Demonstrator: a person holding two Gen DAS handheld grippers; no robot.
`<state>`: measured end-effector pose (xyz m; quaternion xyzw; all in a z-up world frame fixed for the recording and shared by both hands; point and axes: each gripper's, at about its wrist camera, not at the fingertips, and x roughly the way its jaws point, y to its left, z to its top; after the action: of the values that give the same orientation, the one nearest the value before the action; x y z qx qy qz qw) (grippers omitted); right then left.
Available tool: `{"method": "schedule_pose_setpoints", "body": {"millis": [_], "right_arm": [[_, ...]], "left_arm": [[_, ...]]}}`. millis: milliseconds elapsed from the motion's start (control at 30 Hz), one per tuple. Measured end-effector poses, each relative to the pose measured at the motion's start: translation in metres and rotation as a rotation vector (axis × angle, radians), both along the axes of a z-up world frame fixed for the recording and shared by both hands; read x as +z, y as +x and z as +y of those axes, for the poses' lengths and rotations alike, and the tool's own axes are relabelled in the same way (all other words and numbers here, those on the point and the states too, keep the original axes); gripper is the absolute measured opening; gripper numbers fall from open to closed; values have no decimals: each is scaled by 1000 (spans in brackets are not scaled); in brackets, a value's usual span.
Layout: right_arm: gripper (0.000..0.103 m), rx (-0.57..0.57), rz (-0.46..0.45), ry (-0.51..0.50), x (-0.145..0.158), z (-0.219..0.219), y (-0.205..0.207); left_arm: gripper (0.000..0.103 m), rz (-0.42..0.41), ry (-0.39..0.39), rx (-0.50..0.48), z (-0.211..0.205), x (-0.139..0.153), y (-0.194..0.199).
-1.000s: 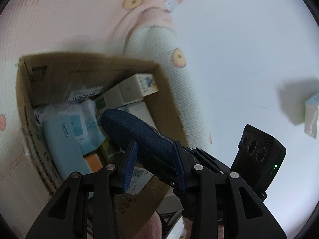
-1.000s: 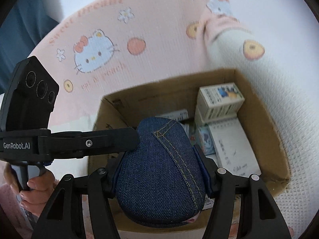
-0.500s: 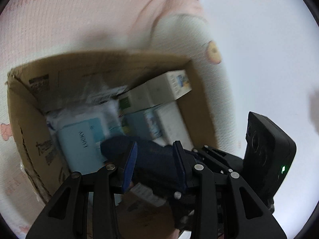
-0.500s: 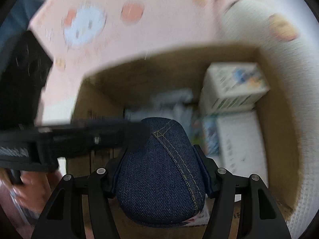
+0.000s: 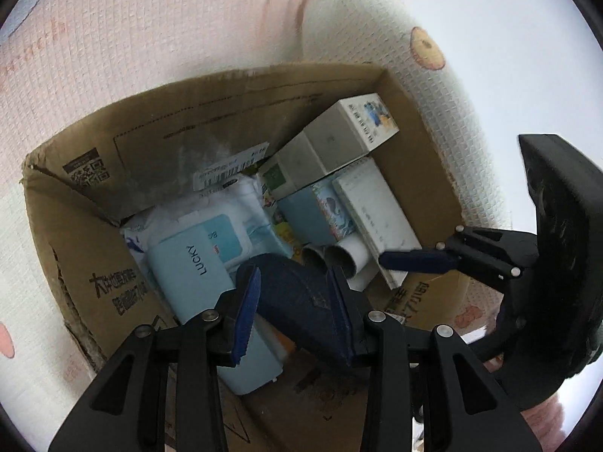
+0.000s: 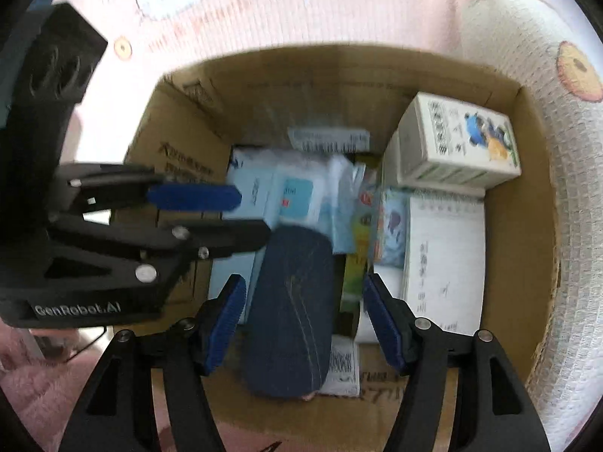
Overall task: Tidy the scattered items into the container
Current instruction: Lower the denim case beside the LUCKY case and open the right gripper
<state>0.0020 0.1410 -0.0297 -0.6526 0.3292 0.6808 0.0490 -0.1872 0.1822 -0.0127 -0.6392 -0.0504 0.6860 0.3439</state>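
Observation:
A dark blue denim pouch (image 5: 297, 301) lies low inside the open cardboard box (image 5: 94, 256), on top of the packs there. My left gripper (image 5: 296, 282) is shut on one end of it, pads against both sides. In the right wrist view the denim pouch (image 6: 294, 309) sits between the fingers of my right gripper (image 6: 303, 301). Those jaws are opening, with a gap showing on each side of the pouch. The left gripper's fingers (image 6: 196, 196) reach in from the left over the cardboard box (image 6: 520, 226).
The box holds a light-blue pack marked LUCKY (image 5: 188, 267), white cartons (image 5: 350, 128), a white notepad (image 5: 377, 211) and two card tubes (image 5: 339, 256). A pink cartoon-print blanket (image 5: 150, 37) surrounds the box. A pink fuzzy sleeve (image 6: 30, 384) shows at the lower left.
Both grippers tipped downward and sank with the pouch into the box. The right gripper's pads, which clasped the pouch before, now stand apart from it.

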Motion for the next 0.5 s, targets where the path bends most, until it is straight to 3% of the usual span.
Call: {"method": "schedule_pose_setpoints", "body": {"millis": [67, 167, 400, 500], "right_arm": [[63, 32, -55, -39, -7, -3, -2], [63, 65, -101, -77, -14, -8, -6], [63, 32, -138, -154, -30, -9, 0], [63, -28, -121, -212, -40, -3, 6]], "left_arm": [[40, -57, 4, 18, -1, -2, 0], [42, -224, 33, 54, -2, -13, -1], [50, -278, -112, 61, 18, -28, 7], [52, -356, -131, 141, 16, -36, 13]]}}
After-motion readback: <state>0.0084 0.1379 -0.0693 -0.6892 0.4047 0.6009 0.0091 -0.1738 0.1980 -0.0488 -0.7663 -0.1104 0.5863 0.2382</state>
